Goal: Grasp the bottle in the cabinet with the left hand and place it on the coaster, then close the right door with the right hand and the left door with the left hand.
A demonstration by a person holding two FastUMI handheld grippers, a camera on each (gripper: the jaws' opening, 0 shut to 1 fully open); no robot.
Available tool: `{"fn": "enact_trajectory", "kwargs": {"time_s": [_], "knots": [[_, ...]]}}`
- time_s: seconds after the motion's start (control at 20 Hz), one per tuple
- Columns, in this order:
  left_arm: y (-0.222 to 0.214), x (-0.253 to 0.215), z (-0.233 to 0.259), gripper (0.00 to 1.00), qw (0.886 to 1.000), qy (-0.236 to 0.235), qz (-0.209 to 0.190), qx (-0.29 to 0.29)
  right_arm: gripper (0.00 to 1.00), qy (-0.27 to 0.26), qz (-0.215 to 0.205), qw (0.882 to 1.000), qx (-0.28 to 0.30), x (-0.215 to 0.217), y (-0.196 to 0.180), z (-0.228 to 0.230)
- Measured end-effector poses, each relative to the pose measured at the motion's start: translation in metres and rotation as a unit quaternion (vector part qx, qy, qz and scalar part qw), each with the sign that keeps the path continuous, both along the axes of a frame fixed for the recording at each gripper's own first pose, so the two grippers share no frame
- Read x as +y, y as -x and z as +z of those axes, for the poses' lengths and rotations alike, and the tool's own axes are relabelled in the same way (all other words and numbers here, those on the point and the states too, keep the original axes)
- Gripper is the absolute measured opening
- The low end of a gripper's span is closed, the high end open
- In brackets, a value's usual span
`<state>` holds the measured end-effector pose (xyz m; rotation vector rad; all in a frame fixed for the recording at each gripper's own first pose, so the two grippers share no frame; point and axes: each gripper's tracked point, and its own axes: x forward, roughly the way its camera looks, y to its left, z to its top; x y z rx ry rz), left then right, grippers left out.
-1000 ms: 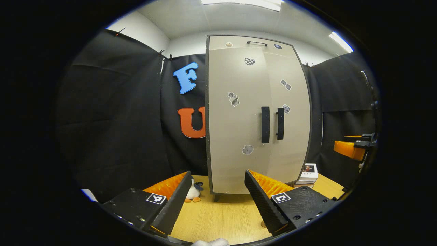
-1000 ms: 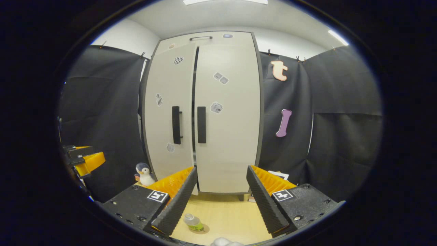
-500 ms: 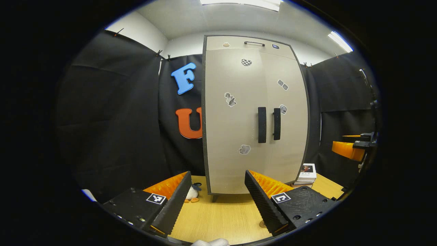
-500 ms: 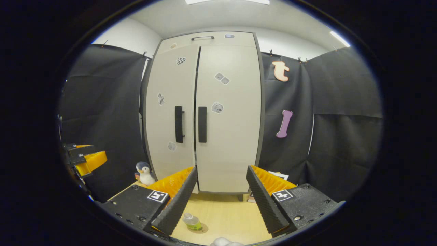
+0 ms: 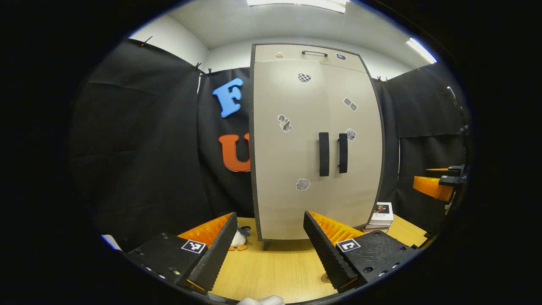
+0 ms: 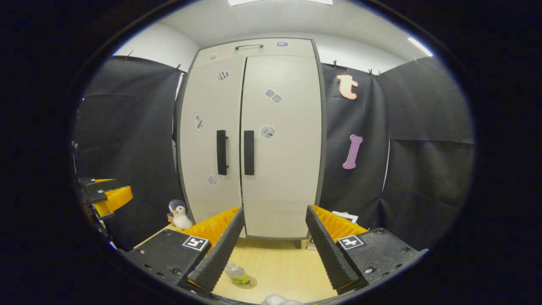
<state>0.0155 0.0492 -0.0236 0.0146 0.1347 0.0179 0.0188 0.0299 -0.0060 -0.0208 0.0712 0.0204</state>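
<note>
Bottle [image 6: 237, 274] half hidden behind spread right gripper [image 6: 271, 237], left gripper [image 5: 266, 237] spread, empty

Black cloth [image 6: 419, 140] hangs all around the booth, with a white wall [image 6: 152, 44] and a grey ceiling [image 5: 271, 21] showing above it. Bright ceiling light panels [image 5: 305, 3] up top. Light wooden desk [image 5: 275, 271] below, little stack of books [image 5: 382, 215] sitting at its right end.
</note>
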Motion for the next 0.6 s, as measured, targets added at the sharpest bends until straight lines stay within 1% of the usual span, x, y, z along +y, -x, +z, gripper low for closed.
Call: {"fn": "enact_trajectory", "kwargs": {"time_s": [0.2, 0.25, 0.3, 0.35, 0.4, 0.45, 0.5, 0.6], "knots": [[-0.0010, -0.0021, 0.0012, 0.96, 1.000, -0.005, 0.000, -0.001, 0.96, -0.002, -0.001, 1.000, 0.001, -0.0023, 0.0003, -0.0012], [-0.0007, -0.0024, 0.0024, 0.96, 1.000, -0.003, -0.002, -0.002, 0.94, -0.002, -0.002, 1.000, 0.000, -0.0025, 0.0014, -0.0008], [-0.0007, -0.0038, 0.0015, 0.96, 1.000, -0.003, -0.003, -0.002, 0.96, -0.002, -0.002, 1.000, 0.000, -0.0033, 0.0016, -0.0009], [-0.0002, -0.0038, 0.0018, 0.96, 1.000, -0.005, -0.002, -0.002, 0.96, -0.002, -0.002, 1.000, 0.000, -0.0034, 0.0021, -0.0011], [0.0005, -0.0039, 0.0019, 0.96, 1.000, -0.005, -0.002, -0.002, 0.94, -0.002, -0.002, 1.000, 0.000, -0.0030, 0.0024, -0.0016], [0.0006, -0.0047, 0.0019, 0.96, 1.000, -0.003, -0.003, -0.002, 0.94, -0.002, -0.001, 1.000, 0.000, -0.0032, 0.0034, -0.0013], [0.0019, -0.0049, 0.0021, 0.97, 1.000, -0.003, -0.003, -0.002, 0.96, -0.002, -0.002, 1.000, -0.001, -0.0032, 0.0043, -0.0006], [0.0034, -0.0044, 0.0034, 0.96, 1.000, -0.004, -0.002, -0.004, 0.96, -0.001, -0.002, 1.000, -0.002, -0.0030, 0.0061, 0.0002]]}}
